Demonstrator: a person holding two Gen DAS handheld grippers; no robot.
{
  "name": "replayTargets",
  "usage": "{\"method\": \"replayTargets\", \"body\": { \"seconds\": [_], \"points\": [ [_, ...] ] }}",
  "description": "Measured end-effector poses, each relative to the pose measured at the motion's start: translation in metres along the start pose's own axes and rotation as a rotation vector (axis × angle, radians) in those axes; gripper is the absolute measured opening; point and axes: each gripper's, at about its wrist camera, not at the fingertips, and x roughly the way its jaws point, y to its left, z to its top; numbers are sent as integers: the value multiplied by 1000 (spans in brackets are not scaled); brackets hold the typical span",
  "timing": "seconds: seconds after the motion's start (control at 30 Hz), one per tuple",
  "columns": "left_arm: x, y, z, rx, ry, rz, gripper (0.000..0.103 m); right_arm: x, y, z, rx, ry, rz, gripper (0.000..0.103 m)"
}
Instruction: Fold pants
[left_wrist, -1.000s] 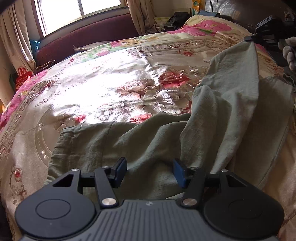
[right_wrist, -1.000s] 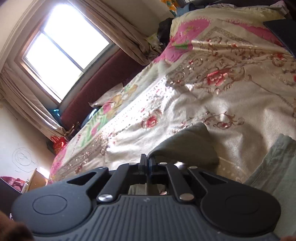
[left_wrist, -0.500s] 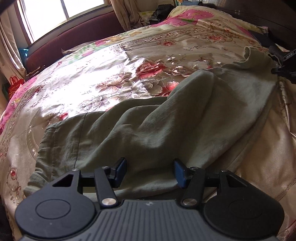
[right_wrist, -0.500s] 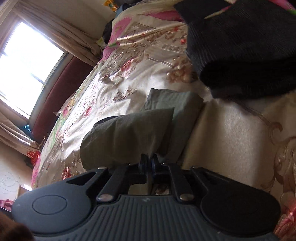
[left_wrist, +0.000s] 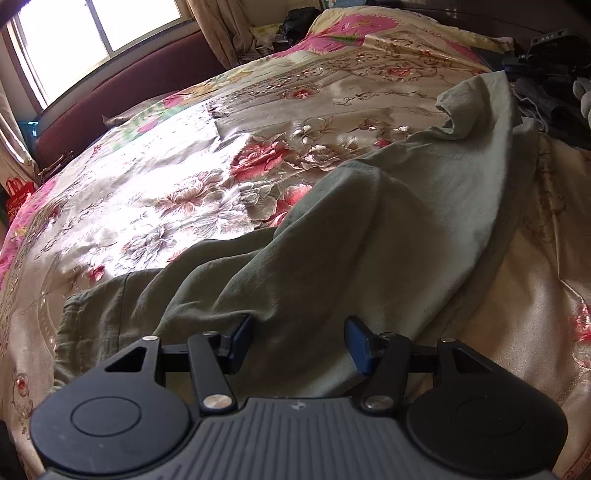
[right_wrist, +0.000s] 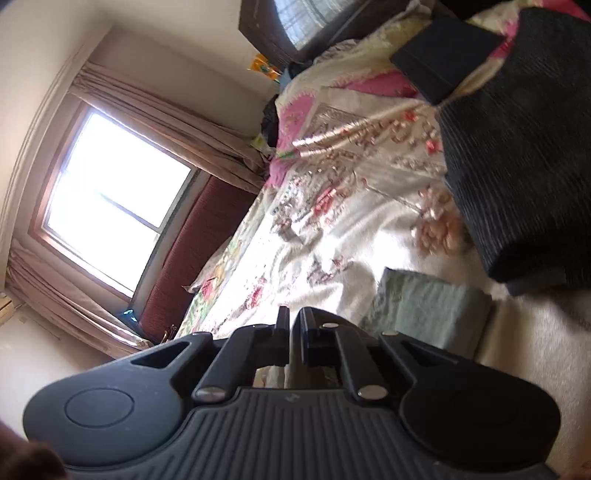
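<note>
Left wrist view: left gripper (left_wrist: 299, 341) with jaws standing wide apart, nothing pinched, poised low over the near edge of the crumpled sage-green cotton pants (left_wrist: 332, 236). Pants spread diagonally across the shiny floral satin bedspread (left_wrist: 177, 173), one leg running toward the far right, its end rumpled and lifted.

Right wrist view: right gripper (right_wrist: 292, 328) nearly closed, only a slit between the jaws, no cloth visible in it (green fabric just beside, lower right). Dark ribbed knit garment (right_wrist: 517, 166) lying close by.

Likely hazards: slippery satin letting the pants slide; far leg end settling bunched; knit garment snagging into the fold.
</note>
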Motion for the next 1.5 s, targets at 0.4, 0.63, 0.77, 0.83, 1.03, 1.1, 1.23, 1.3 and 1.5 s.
{"method": "replayTargets", "body": {
  "seconds": [0.4,0.63,0.77,0.83,1.03,1.1,1.23,1.3,1.5],
  "points": [
    [-1,-18,0,45,7,-16,69,-4,-40,-18,33,112,-120,26],
    [-1,-32,14,58,-16,-52,69,43,-39,-10,81,191,-119,42],
    [3,-45,21,93,-26,-69,69,43,-25,-2,85,158,-84,4],
    [3,-50,23,113,-35,-79,69,20,-8,5,14,70,-8,4],
    [9,-51,20,104,-24,-95,69,-9,-14,-6,-64,72,-60,4],
    [9,-50,16,95,-18,-94,69,-6,-35,-18,-39,106,-152,4],
    [7,-48,11,101,-7,-86,69,-5,-68,-30,89,121,-186,8],
    [7,-46,10,109,-1,-75,69,-1,-72,-28,104,135,-194,8],
    [7,-39,8,88,3,-67,75,6,-64,-13,123,122,-168,40]
  ]
}}
